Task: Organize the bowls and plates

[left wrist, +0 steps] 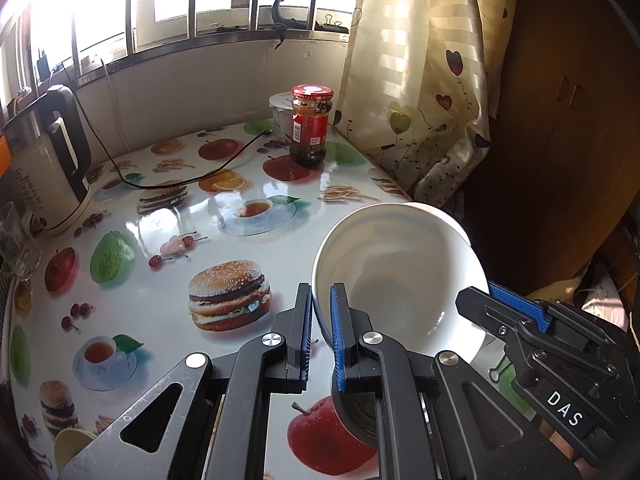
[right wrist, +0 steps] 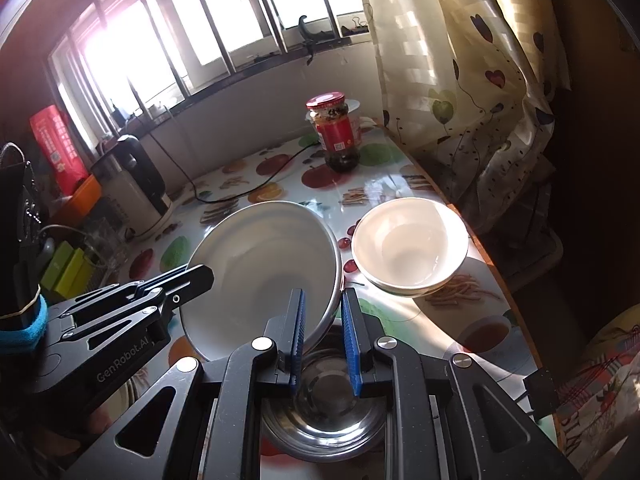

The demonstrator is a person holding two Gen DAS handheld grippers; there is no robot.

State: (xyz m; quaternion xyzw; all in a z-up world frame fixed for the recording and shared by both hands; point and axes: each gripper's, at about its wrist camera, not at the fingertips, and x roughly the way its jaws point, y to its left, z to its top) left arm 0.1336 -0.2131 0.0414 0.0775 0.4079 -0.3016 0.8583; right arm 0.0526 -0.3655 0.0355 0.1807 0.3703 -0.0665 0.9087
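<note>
Both grippers, left & right, pinch one white bowl by its rim, lifted. Two bowls already stacked; steel bowl left.

We see a glossy white ceramic bowl at four o'clock in the left view. The tablecloth looks like smooth, shiny plastic with printed food. At twelve o'clock stands a glass jar with a red metal lid. In the right view, a polished steel bowl gleams at six o'clock; the curtain at two o'clock is sheeny cloth.
</note>
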